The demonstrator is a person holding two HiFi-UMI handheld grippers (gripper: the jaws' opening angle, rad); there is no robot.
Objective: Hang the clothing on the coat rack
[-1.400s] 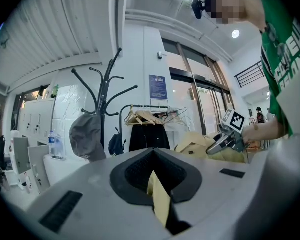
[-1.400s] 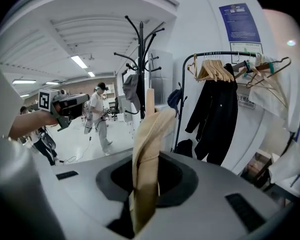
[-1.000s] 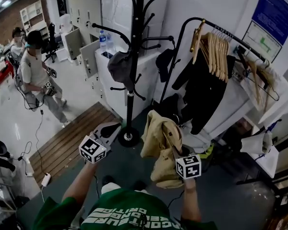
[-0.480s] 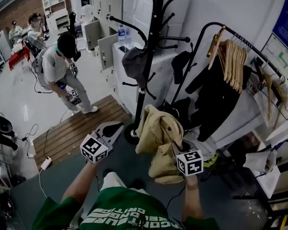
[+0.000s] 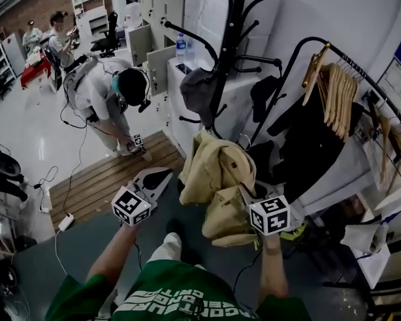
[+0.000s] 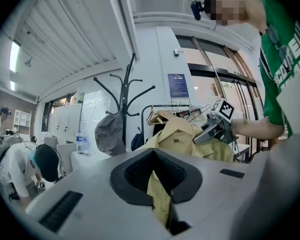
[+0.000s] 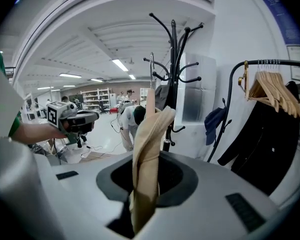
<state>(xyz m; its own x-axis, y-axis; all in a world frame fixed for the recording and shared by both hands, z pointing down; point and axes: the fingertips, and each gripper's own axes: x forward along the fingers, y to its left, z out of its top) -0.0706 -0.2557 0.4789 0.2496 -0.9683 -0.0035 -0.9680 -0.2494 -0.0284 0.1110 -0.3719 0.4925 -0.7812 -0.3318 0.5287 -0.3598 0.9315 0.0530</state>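
A tan jacket (image 5: 217, 179) hangs bunched from my right gripper (image 5: 248, 196), which is shut on its upper fabric. In the right gripper view the cloth (image 7: 146, 149) rises out of the jaws, with a thin metal hook (image 7: 151, 69) above it. The black coat rack (image 5: 224, 59) stands just behind the jacket, its hooks up high, and also shows in the right gripper view (image 7: 173, 59). My left gripper (image 5: 162, 177) hovers left of the jacket without touching it. Its jaws stand slightly apart, and the jacket (image 6: 182, 134) shows beyond them.
A grey cap (image 5: 197, 89) hangs on the rack. To the right a garment rail holds wooden hangers (image 5: 334, 79) and a black coat (image 5: 307, 139). A person (image 5: 113, 92) bends over by a wooden pallet (image 5: 100, 179). White cabinets stand behind.
The right gripper has carried the jacket up and closer to the coat rack pole. The person in the background has come nearer and bent down. The left gripper has hardly moved.
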